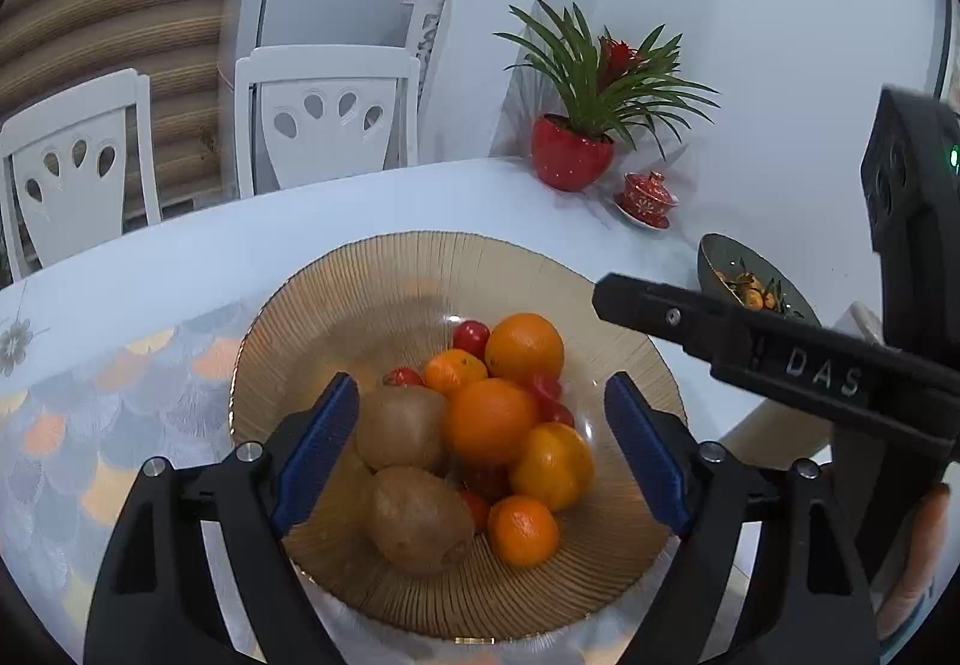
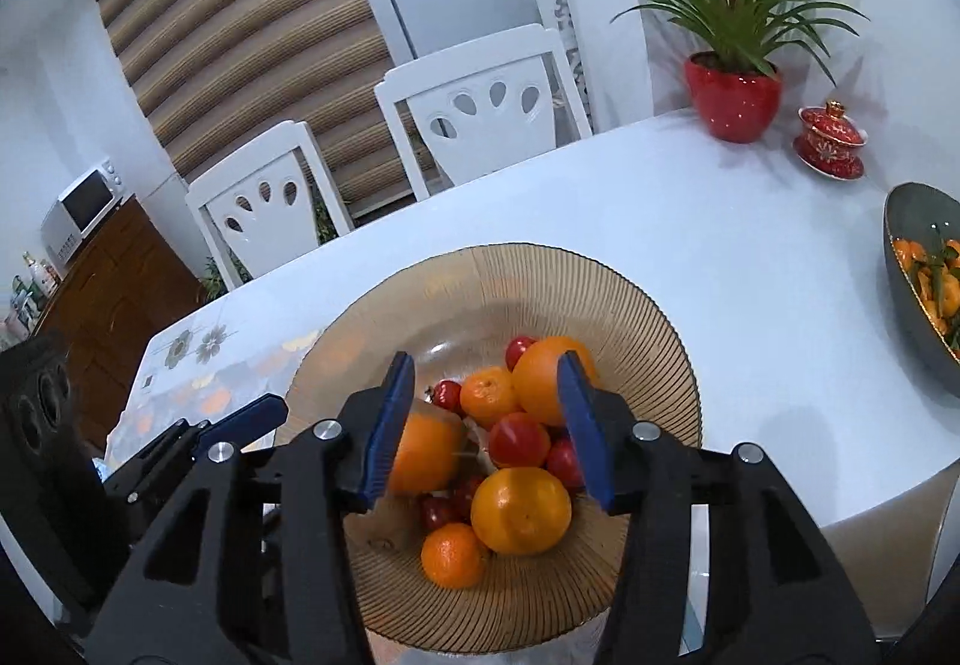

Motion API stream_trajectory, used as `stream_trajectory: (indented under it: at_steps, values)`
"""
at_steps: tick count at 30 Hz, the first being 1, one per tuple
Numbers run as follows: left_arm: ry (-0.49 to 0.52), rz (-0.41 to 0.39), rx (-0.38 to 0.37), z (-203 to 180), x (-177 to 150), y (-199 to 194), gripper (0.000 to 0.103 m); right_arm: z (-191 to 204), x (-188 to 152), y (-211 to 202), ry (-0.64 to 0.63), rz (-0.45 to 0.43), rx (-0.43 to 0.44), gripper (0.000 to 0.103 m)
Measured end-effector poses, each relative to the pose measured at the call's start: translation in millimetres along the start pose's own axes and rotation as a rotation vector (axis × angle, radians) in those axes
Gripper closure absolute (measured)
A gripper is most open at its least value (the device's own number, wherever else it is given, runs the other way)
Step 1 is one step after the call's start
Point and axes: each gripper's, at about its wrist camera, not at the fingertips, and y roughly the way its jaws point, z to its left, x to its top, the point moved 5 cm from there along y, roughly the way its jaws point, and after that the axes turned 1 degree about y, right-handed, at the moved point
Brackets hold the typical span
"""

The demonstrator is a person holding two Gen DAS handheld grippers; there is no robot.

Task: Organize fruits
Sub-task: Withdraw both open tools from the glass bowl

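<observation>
— Where's the fruit?

— All piled in the ribbed amber bowl (image 1: 312, 317) at the frame's centre: two kiwis (image 1: 401, 428), oranges (image 1: 491, 421), small mandarins (image 1: 522, 530) and cherry tomatoes (image 1: 471, 336)

— And your left gripper (image 1: 483, 428)?

— I see its blue fingers (image 1: 315, 449) spread wide, holding nothing, hanging above the kiwis

— The right gripper (image 2: 486, 428)?

— Also apart and empty, over the oranges; from the left camera it reaches in from the right edge

— Anything else on the table (image 2: 690, 221)?

— A grey dish of mandarins (image 2: 906, 221) at the right edge, a red potted plant (image 2: 733, 104) and a red lidded cup (image 2: 831, 140) upper right
</observation>
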Motion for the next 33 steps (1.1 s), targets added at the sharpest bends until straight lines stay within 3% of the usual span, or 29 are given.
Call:
stream_trajectory:
  at_steps: [6, 13, 15, 20, 24, 26, 27, 32, 33]
  values:
    - [-0.01, -0.035, 0.054, 10.8, -12.5, -37.0, 0.017, -4.0, -27.2, -24.6, 0.025, -0.006, 0.104, 0.051]
    - [-0.143, -0.044, 0.07, 37.7, -46.6, -83.7, 0.01, 16.2, -66.2, -54.1, -0.005, 0.007, 0.11, 0.051]
    - [-0.166, -0.066, 0.105, 44.8, -61.1, -101.4, 0.005, 24.8, -79.3, -60.9, -0.017, 0.007, 0.115, 0.051]
    - [-0.19, -0.081, 0.207, 64.0, -111.5, -132.1, 0.005, 51.9, -130.5, -53.7, -0.033, 0.043, 0.13, 0.046]
    - [-0.203, -0.063, 0.32, 85.7, -154.1, -144.9, 0.005, 81.1, -170.8, -30.4, -0.114, 0.053, 0.038, 0.046]
    - [-0.195, -0.065, 0.363, 93.4, -171.6, -149.3, 0.005, 93.5, -183.5, -21.4, -0.162, 0.038, -0.005, 0.039]
    - [-0.194, -0.068, 0.376, 95.5, -176.6, -150.8, 0.005, 100.0, -190.2, -16.7, -0.178, 0.018, -0.028, 0.032]
    - [-0.215, -0.044, 0.412, 110.0, -198.3, -148.2, 0.005, 114.9, -205.6, -11.0, -0.252, -0.053, -0.119, 0.029]
    - [-0.23, -0.051, 0.412, 113.0, -198.2, -148.9, 0.005, 115.7, -207.0, -13.3, -0.261, -0.066, -0.123, 0.022]
